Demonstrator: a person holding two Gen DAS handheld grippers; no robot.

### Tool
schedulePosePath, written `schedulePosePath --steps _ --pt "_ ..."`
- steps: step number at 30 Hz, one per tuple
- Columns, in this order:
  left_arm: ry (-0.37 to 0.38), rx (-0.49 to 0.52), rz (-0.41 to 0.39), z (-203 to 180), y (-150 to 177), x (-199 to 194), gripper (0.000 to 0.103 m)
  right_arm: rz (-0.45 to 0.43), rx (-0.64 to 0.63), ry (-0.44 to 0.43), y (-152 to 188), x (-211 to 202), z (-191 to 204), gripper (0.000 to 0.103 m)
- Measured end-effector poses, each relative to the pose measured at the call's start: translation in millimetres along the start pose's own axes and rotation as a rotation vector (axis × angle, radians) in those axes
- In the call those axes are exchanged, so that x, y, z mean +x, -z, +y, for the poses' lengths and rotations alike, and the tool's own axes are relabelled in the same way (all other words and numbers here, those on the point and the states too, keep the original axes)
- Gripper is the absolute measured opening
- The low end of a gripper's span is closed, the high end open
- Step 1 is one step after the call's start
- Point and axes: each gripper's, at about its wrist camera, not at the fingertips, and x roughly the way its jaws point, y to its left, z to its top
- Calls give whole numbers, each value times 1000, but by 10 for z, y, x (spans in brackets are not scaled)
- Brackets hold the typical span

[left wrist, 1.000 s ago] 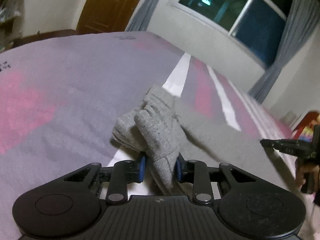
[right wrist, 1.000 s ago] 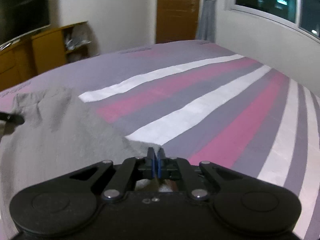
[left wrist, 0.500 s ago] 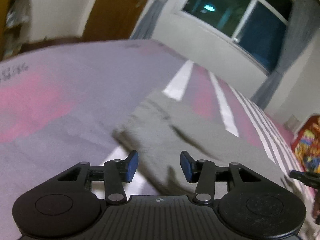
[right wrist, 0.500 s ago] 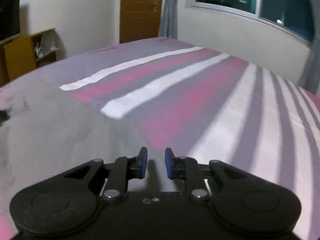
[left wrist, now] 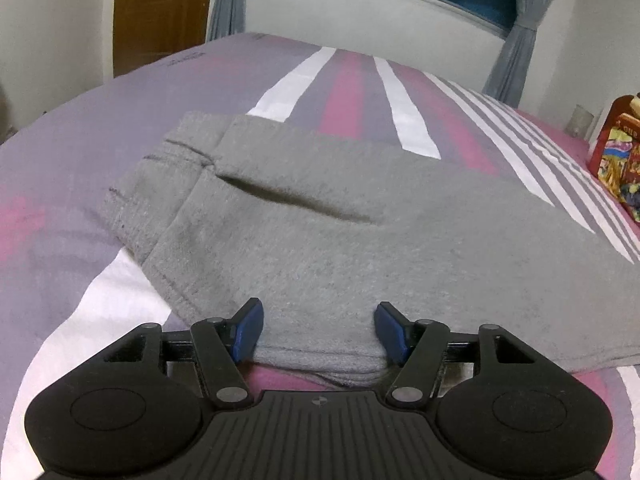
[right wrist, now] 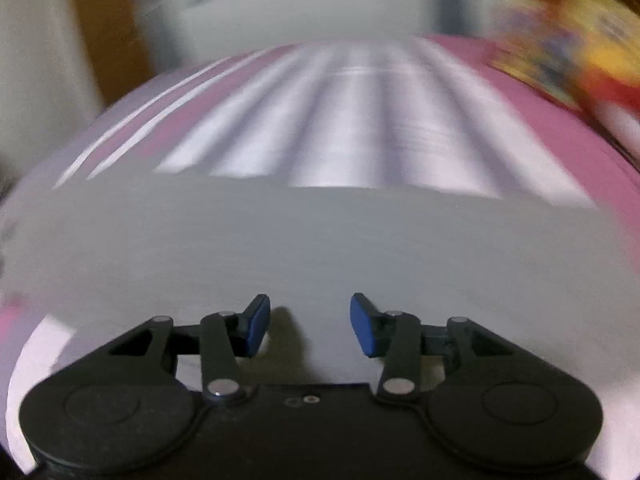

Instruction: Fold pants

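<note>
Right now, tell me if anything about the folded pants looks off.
The pants lie folded on the bed, but unevenly: at the left end the lower layer's hem sticks out past the top layer, and a slack crease gapes across the top. Both grippers have just opened and hold nothing.

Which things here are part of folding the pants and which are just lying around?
For the job:
grey pants
left tongs, open
right tongs, open
striped bed cover, the work surface

Just lying about:
colourful box
curtains
wooden door
</note>
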Motion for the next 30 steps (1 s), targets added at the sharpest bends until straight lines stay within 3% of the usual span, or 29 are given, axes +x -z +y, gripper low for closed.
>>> schedulePosePath --steps 2,5,9,17,30 --pt "-13 5 6 -27 -1 19 63 -79 147 60 80 -306 -437 43" --pt "-31 12 15 -95 4 53 63 -178 377 2 245 -720 -997 44" --pt "-41 6 12 -112 0 92 63 -178 456 -12 462 -887 -1261 44" --pt "-5 7 -43 -36 125 59 64 -167 521 -20 627 -833 -1162 45" --pt "77 44 -30 104 122 8 65 -227 527 24 636 -849 -904 49"
